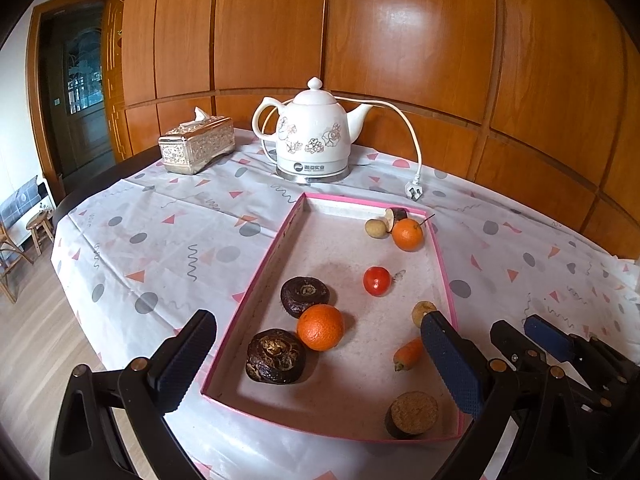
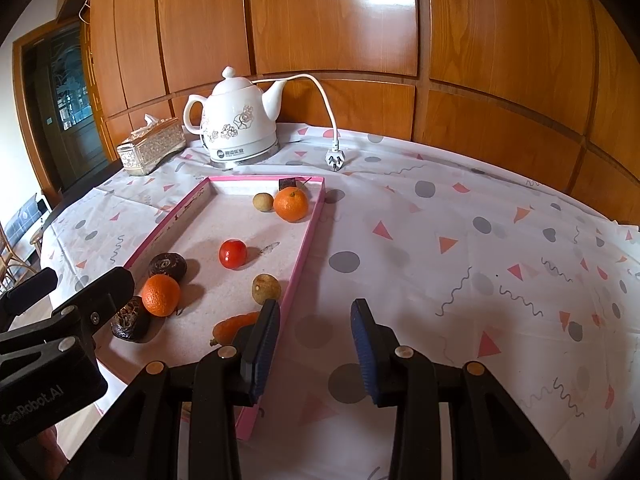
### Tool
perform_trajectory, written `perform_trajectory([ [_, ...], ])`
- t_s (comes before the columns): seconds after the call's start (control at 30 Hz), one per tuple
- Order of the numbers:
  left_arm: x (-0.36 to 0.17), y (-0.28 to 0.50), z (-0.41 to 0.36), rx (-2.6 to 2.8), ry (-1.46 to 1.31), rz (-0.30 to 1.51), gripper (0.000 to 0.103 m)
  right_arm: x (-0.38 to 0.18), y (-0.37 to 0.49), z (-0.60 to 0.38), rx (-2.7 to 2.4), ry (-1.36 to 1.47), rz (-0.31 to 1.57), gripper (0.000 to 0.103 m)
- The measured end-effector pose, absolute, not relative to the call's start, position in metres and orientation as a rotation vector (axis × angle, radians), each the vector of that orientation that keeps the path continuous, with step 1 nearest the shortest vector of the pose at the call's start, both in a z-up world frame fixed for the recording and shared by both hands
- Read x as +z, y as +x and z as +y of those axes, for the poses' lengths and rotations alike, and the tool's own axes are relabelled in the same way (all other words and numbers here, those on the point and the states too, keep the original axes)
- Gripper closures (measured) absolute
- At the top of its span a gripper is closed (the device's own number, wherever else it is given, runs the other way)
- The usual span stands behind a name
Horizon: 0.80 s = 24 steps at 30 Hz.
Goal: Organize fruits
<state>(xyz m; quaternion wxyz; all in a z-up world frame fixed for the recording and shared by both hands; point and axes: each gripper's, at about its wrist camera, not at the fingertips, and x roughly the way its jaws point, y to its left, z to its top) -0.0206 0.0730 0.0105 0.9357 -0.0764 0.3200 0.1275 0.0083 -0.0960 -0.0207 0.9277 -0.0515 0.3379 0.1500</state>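
A shallow pink-rimmed tray (image 1: 260,264) (image 2: 304,248) lies on the patterned tablecloth and holds the fruit. In it are a large orange (image 1: 320,327) (image 2: 161,295), two dark wrinkled fruits (image 1: 305,296) (image 1: 276,356), a red tomato (image 1: 377,281) (image 2: 232,253), a small orange (image 1: 407,234) (image 2: 291,203), two pale longans (image 1: 375,227) (image 1: 423,312), a small carrot-like piece (image 1: 408,354) (image 2: 232,327) and a cut brown round (image 1: 414,414). My left gripper (image 1: 320,364) hangs wide open over the tray's near end, empty. My right gripper (image 2: 314,344) (image 1: 528,336) stands open over the tray's right rim, empty.
A white floral electric kettle (image 1: 312,136) (image 2: 240,124) stands behind the tray, its cord and plug (image 1: 414,190) (image 2: 335,159) lying on the cloth. A silver tissue box (image 1: 196,146) (image 2: 152,146) sits at the back left. Wood panelling backs the table; the table edge drops to floor on the left.
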Motion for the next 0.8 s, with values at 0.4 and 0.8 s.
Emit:
perform_trajectory([
  [0.4, 0.0135, -0.0227, 0.072, 0.264, -0.145, 0.644, 0.0, -0.0208, 0.0066, -0.096, 0.307, -0.113, 0.69, 0.066],
  [0.8, 0.0163, -0.0266, 0.0729, 0.271, -0.136, 0.619, 0.0, -0.0209, 0.0056, -0.0971, 0.303, -0.119, 0.686, 0.066],
])
